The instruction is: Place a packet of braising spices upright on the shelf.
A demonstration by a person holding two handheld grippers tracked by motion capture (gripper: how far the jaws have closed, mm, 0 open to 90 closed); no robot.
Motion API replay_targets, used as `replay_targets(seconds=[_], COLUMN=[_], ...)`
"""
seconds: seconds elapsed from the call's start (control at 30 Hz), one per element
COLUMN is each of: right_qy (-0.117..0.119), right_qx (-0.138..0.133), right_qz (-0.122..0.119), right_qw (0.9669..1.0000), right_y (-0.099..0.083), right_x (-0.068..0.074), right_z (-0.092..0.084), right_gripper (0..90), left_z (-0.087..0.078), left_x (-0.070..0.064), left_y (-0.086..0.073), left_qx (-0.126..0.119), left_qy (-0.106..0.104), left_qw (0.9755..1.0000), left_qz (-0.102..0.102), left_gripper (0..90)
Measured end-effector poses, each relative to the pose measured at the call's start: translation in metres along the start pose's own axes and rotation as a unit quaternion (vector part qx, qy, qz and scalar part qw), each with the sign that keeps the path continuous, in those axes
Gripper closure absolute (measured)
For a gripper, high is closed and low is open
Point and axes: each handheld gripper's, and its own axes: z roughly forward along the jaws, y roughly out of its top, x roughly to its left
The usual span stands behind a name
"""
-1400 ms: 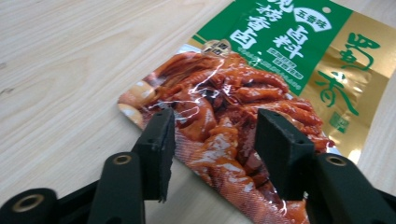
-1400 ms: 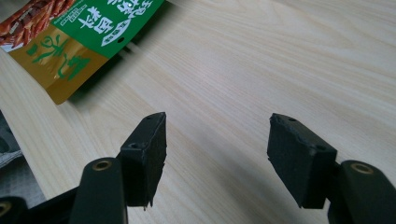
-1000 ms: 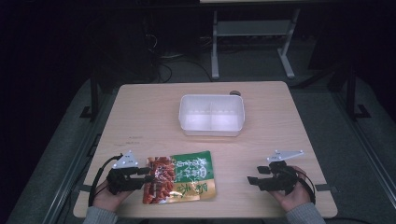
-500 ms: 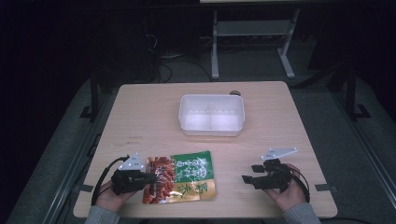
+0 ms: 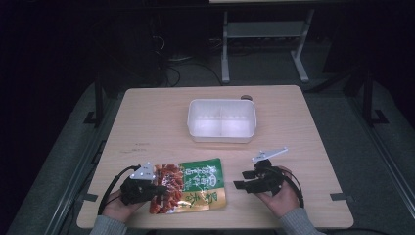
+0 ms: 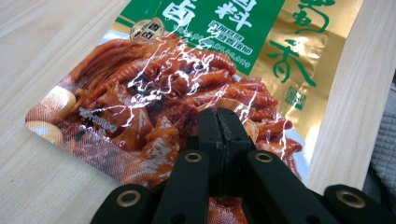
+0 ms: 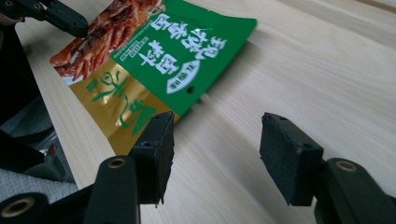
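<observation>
A food pouch (image 5: pixel 193 183), green and gold with a picture of red-brown meat, lies flat near the table's front edge. My left gripper (image 5: pixel 159 190) rests on its left end. In the left gripper view its jaws have just closed, and the pads meet on the wrinkled film of the pouch (image 6: pixel 187 70); left gripper (image 6: pixel 219 112). My right gripper (image 5: pixel 240 180) stands open just right of the pouch, pointing at it. Its jaws have just been closing a little, with only bare wood between them. In the right gripper view the pouch (image 7: pixel 154 60) lies just beyond my right gripper (image 7: pixel 215 135).
A white plastic container (image 5: pixel 221 102), empty, stands in the middle of the wooden table (image 5: pixel 156 122) toward the back. A small brown object (image 5: pixel 247 97) sits behind its far right corner. The floor around is dark, with a metal stand behind the table.
The left gripper's jaws have closed on the pouch's left end. The right hand has moved left toward the pouch's right edge, its jaws narrowing slightly.
</observation>
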Motion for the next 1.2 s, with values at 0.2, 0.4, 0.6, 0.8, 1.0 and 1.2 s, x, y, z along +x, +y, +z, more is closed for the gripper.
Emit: replay_targets(seconds=[0.2,0.4,0.6,0.8,1.0,1.2], right_qy=[0.016,0.029,0.031,0.039,0.060,0.071], right_qx=[0.028,0.049,0.066,0.069,0.070,0.074], right_qz=[0.007,0.015,0.020,0.023,0.028,0.027], right_qw=[0.9994,0.9983,0.9972,0.9966,0.9953,0.9943], right_y=[0.009,0.015,0.018,0.018,0.019,0.021], right_x=[0.003,0.006,0.009,0.009,0.011,0.015], right_z=[0.021,0.040,0.053,0.057,0.063,0.067], right_gripper=[45.0,45.3,47.0,49.2,51.6,55.8], left_z=[0.003,0.006,0.007,0.008,0.009,0.009], left_x=[0.000,-0.002,-0.002,-0.002,-0.002,-0.003], left_y=[-0.001,0.000,0.000,0.000,0.000,0.000], left_qx=[0.011,0.017,0.020,0.021,0.022,0.021], left_qy=[0.001,0.001,0.000,0.001,0.000,-0.001], left_qw=[0.9999,0.9998,0.9998,0.9997,0.9997,0.9997], left_qz=[0.003,0.007,0.010,0.012,0.012,0.012], left_gripper=[88.8,87.9,87.3,86.9,86.1,85.4])
